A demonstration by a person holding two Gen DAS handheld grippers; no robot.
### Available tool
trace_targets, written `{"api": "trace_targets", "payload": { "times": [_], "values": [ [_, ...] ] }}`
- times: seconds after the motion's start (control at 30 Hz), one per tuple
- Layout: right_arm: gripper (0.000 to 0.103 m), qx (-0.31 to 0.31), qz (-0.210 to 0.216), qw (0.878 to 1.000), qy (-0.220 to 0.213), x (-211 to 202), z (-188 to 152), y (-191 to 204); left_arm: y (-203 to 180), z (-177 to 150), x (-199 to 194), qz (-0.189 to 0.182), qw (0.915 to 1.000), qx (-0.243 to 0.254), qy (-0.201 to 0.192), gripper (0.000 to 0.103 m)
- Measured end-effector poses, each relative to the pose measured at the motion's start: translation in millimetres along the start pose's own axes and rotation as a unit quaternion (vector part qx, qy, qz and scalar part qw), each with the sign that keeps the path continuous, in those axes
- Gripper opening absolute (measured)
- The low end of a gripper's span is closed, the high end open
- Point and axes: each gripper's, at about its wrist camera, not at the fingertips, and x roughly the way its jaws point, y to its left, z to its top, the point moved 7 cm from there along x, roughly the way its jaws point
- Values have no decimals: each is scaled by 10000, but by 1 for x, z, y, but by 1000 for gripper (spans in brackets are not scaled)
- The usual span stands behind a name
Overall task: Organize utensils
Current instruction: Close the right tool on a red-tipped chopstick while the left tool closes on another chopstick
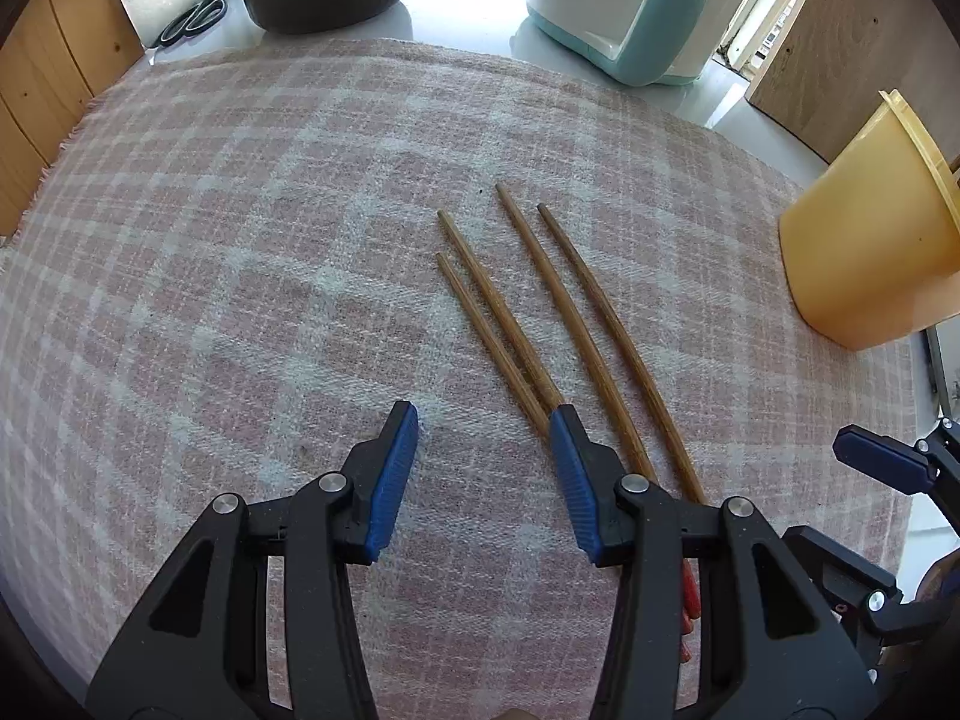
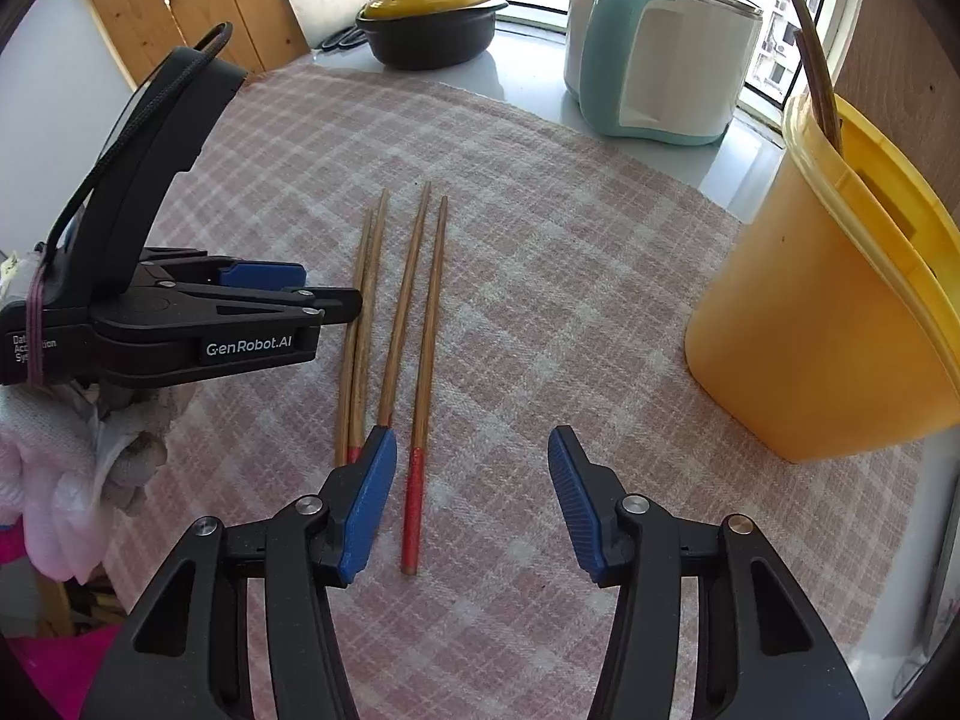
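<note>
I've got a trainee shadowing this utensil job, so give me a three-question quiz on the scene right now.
1. How many chopsticks lie loose on the checked cloth?
2. True or false: the left hand-held gripper is shut on a chopstick.
3. Which container already holds chopsticks? A) the yellow holder B) the black pot C) the teal-and-white cooker

Key: 1. Four. 2. False; both it and the right hand-held gripper stand open and empty. 3. A.
</note>
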Motion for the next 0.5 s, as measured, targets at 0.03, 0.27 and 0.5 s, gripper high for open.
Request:
{"api": "trace_targets", "payload": {
  "times": [0.03, 0.27, 0.5],
  "values": [
    [47, 6, 13, 10000, 17, 1, 0, 0, -1, 0, 1, 4, 10000, 14, -1, 47],
    [38, 46, 116, 9998, 131, 11, 1, 0, -2, 5, 5, -13, 10000, 25, 2, 47],
    [32, 186, 200, 9993, 250, 23, 3, -3, -8, 9, 10, 2, 9999, 156, -64, 35]
  ]
}}
